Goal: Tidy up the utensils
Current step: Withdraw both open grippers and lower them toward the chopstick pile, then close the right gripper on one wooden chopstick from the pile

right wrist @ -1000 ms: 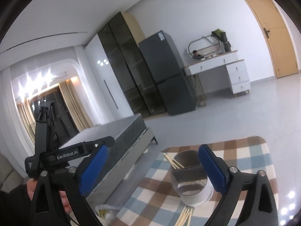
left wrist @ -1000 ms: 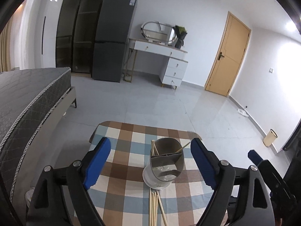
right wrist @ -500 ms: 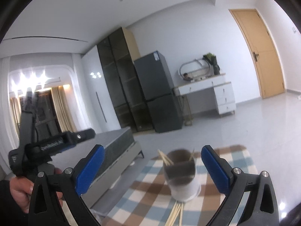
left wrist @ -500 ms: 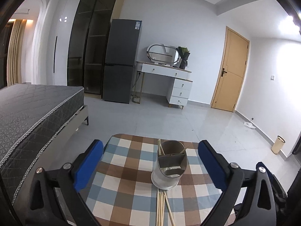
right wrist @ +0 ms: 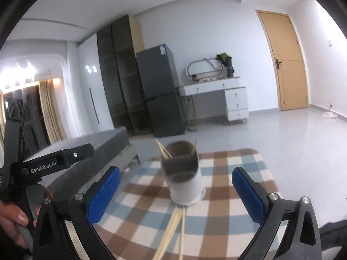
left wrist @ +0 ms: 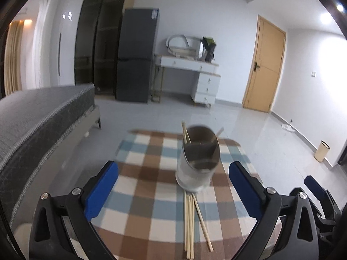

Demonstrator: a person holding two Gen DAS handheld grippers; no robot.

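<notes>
— What has changed since half a second ago?

— My left gripper has dropped closer to the utensil holder, which now looms larger between my blue pads. My right gripper has tipped down, so the holder sits lower and nearer.

— How do your claws stand?

— Both are spread wide and grip nothing. The holder shows in the gap of each, untouched.

— Where are the utensils?

— The holder stands upright on the checked tablecloth. A few chopsticks lean inside its far compartments. A loose bundle of chopsticks lies flat on the cloth just in front of the holder, one end at its base.
</notes>
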